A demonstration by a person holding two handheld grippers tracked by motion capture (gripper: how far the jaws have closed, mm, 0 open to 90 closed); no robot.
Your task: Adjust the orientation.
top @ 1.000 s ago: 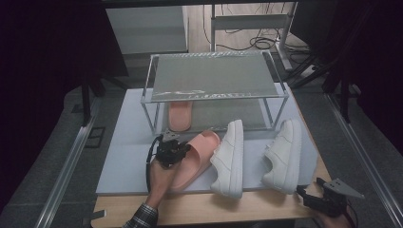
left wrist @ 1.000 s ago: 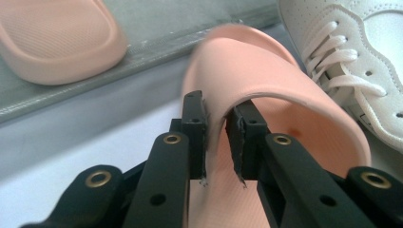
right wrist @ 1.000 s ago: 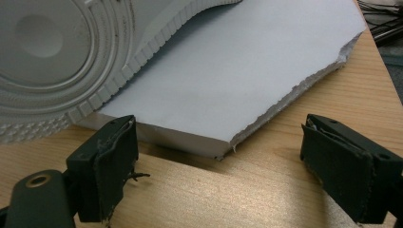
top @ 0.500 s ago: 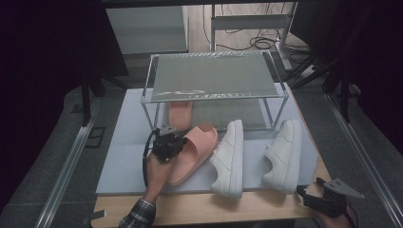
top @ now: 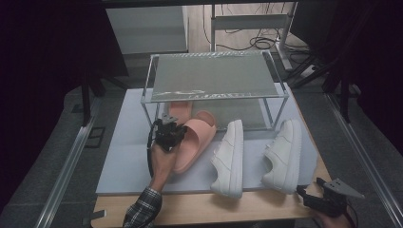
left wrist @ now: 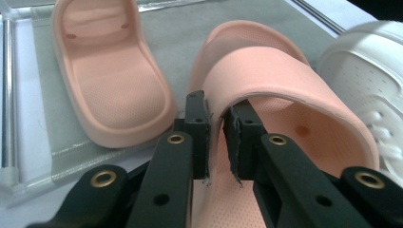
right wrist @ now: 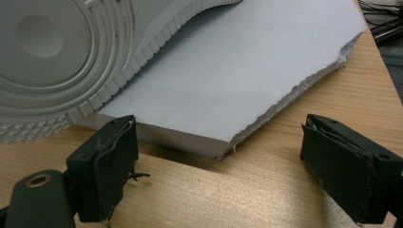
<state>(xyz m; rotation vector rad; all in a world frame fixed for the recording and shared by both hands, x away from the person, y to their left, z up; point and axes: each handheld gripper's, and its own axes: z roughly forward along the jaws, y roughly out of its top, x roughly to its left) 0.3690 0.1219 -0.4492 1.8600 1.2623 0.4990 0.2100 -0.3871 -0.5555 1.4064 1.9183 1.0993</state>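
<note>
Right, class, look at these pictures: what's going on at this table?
A person is putting shoes away on a small wire rack. The left gripper has its jaws clamped on the strap edge of a pink slide in front of the rack; its mate already lies on the rack's lower shelf. Two white sneakers wait on the white mat. The right gripper rests open at the table edge.

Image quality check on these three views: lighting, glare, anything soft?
High view: dim, surroundings nearly black; pale streak of glare on the rack's top shelf. Left gripper view: evenly lit, sharp on the pink slide clamped by the left gripper; the white sneaker at the edge is soft. Right gripper view: the right gripper stands open, the sneaker sole close up is blurred.
</note>
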